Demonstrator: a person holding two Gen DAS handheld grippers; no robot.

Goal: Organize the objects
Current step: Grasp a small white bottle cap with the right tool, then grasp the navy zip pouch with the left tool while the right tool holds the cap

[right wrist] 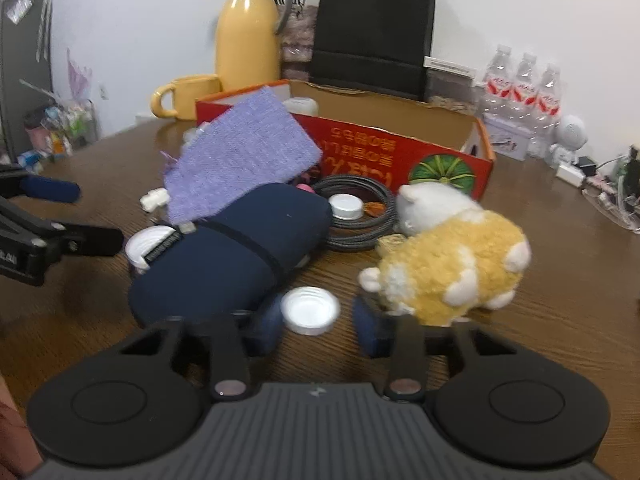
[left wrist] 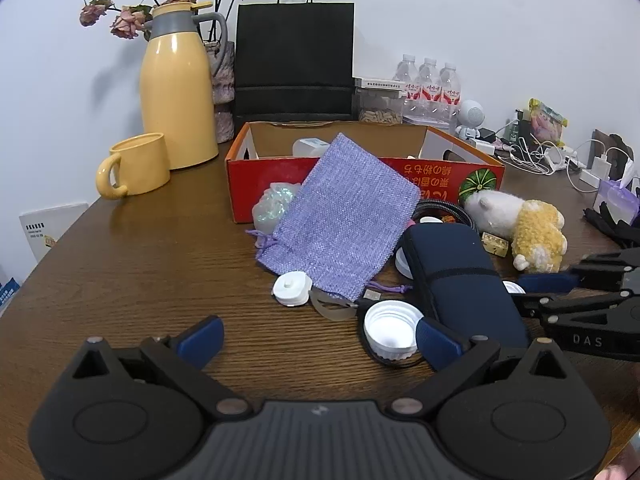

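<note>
Right gripper (right wrist: pixel 316 326) brackets the white cap (right wrist: pixel 310 310), pads not visibly pinching, for boxing at twelve o'clock; left gripper (left wrist: pixel 318 334) spread.

Left gripper (left wrist: pixel 318 334) fingers spread wide; right gripper (right wrist: pixel 316 326) fingers narrowed.

Wood-grain table (left wrist: pixel 120 264), coarse woven cloth pouch (left wrist: pixel 344 208), glossy yellow jug (left wrist: pixel 176 96)

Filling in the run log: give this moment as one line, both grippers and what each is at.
left gripper: open, empty | right gripper: jaws astride white cap on table, not clamped | stage: pre-grasp
</note>
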